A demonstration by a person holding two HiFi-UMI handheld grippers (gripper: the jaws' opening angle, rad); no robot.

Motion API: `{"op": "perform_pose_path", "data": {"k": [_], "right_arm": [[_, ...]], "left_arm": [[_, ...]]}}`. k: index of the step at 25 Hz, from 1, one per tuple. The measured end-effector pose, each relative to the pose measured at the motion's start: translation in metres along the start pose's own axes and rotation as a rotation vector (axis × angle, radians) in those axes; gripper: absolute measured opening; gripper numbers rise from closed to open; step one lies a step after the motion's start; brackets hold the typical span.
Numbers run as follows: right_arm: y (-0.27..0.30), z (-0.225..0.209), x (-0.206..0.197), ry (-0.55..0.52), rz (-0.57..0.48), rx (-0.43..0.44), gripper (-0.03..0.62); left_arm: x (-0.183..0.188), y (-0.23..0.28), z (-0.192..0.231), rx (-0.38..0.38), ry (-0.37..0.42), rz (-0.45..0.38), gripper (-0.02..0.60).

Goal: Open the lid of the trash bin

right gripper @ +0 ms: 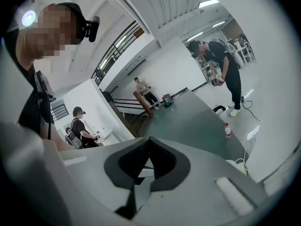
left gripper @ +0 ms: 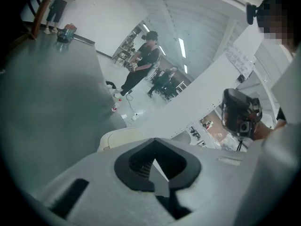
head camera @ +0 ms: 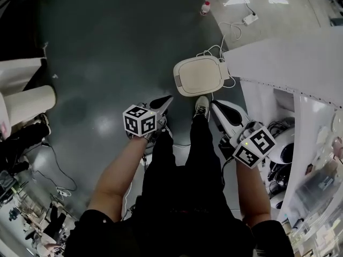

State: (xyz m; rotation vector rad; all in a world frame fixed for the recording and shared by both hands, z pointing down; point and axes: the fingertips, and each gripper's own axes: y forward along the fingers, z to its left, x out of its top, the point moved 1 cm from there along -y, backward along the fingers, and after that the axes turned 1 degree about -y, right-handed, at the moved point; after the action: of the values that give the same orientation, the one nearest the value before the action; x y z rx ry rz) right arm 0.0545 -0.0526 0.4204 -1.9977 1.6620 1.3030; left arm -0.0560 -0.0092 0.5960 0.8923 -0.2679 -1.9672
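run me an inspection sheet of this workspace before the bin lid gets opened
surface: dark glossy floor, paler beyond the bin
job's things: trash bin, cream lid down, nothing touching it
clutter: bottle upright on the floor past the bin
grippers: left gripper shut, empty; right gripper shut, empty; both short of the bin
cables: white cable runs from power strip to beside the bin
surroundings: white panel at right; person standing far off

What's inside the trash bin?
Nothing inside shows: the cream lid is shut and covers it all. Only the lid's top can be seen.
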Motion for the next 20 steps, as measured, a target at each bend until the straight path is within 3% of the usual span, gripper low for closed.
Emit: {"op": "perform_pose_path", "data": {"k": [7, 15, 20], "right_arm": [[0.018, -0.043, -0.033, 0.066, 0.054, 0.016, 0.008], [0.027, -0.082, -0.074, 0.142, 0.111, 0.014, 0.008], [0.031, -0.100, -0.099, 0.185, 0.145, 0.013, 0.008]], "left_arm": [[-0.028, 0.049, 0.072, 0.086, -0.082, 0.023, 0.003], [-0.060, 0.107, 0.140, 0.149, -0.130, 0.093, 0.070], [-0.082, 0.137, 0.181, 0.205, -0.208, 0.140, 0.098]]}}
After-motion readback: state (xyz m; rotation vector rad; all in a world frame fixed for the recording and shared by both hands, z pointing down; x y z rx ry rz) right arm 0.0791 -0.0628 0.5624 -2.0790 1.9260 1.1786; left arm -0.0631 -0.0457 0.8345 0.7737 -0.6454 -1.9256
